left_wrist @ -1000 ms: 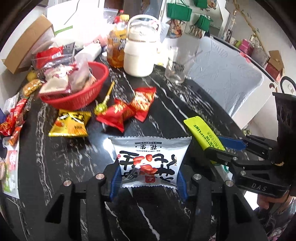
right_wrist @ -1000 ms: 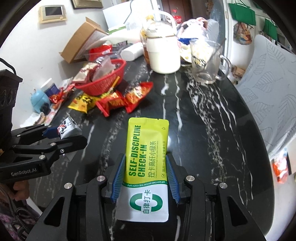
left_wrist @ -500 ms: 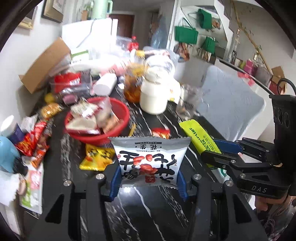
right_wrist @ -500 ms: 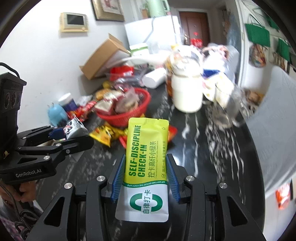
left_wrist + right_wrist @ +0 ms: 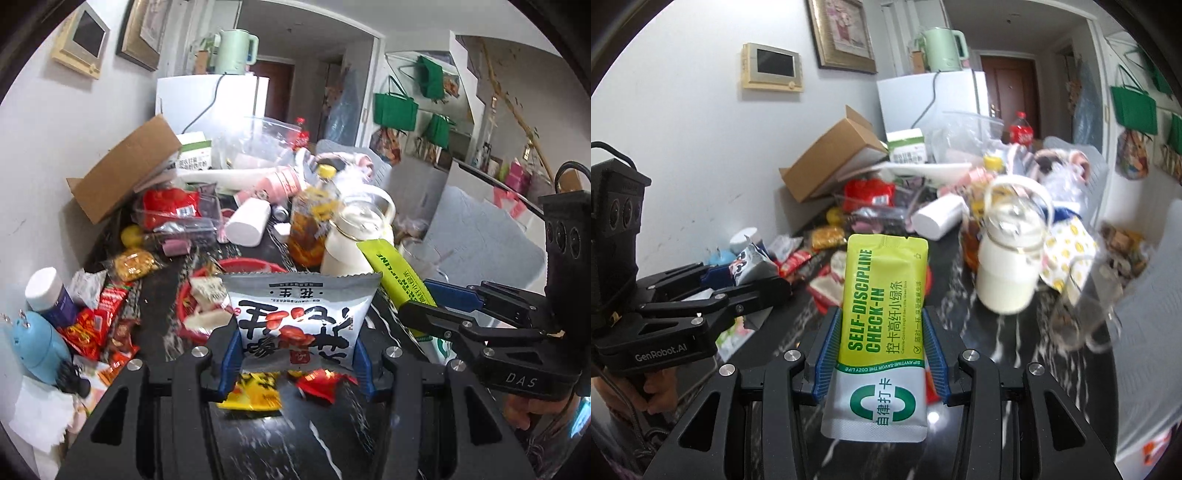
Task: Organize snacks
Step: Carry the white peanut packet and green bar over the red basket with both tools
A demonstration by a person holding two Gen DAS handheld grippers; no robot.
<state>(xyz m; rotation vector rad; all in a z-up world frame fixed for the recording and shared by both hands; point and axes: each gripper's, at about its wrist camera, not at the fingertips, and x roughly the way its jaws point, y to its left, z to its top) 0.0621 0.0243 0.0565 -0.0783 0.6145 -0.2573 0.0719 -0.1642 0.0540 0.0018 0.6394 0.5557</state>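
In the left wrist view, your left hand-held gripper (image 5: 295,354) clamps the grey-white peanut packet (image 5: 299,317) between its blue pads, clear above the desk (image 5: 258,446), with the red basket (image 5: 195,295) just beyond its fingertips. In the right wrist view, your right hand-held gripper (image 5: 881,354) clamps the yellow-green pouch (image 5: 881,325) upright between its pads, with the white jar (image 5: 1008,273) ahead to its right.

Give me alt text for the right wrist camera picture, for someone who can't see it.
The right gripper is shut on a yellow-green snack pouch, held above a cluttered black marble table. To the left, the left gripper holds a small snack bag; a white jar stands to the right.
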